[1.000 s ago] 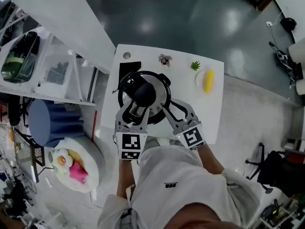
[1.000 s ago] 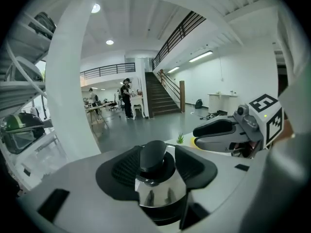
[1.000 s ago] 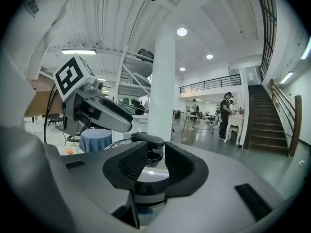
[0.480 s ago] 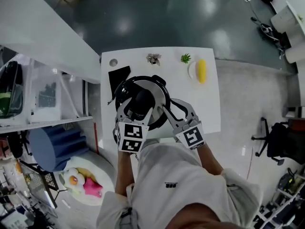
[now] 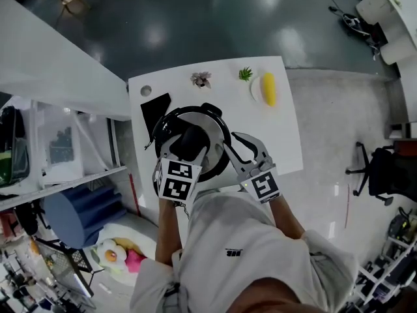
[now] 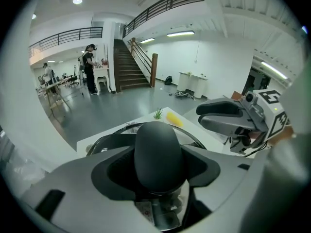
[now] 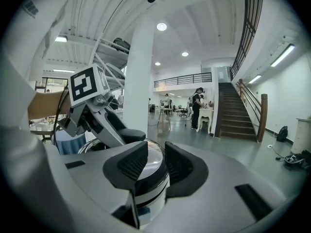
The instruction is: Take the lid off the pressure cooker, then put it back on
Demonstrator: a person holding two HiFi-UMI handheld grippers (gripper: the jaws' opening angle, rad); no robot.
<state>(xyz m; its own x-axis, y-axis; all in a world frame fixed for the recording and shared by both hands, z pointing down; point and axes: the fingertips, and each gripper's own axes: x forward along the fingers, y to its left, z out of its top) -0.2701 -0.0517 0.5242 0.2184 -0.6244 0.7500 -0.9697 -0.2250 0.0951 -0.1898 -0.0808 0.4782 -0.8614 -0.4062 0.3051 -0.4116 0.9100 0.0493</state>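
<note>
The lid [image 5: 210,124] is sitting on the pressure cooker [image 7: 149,191] on the tabletop [image 5: 277,145]. The left tongs [image 6: 158,161] have just been closing and are clamping its black knob [image 5: 191,141]. The right tongs [image 7: 156,163] are hanging part-open, empty, beside the rim. Judging by this, the take-off grasp is being set, and twisting then lifting is coming next.

lt: bright, ceiling lamps [image 7: 162,26] | glare on floor [image 5: 215,25] | gripper views: fisheye, dark edges

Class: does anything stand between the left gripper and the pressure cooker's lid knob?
Nothing visible does. The lid knob already sits between the jaws of the left gripper, which have just been closing; contact is unclear.
</note>
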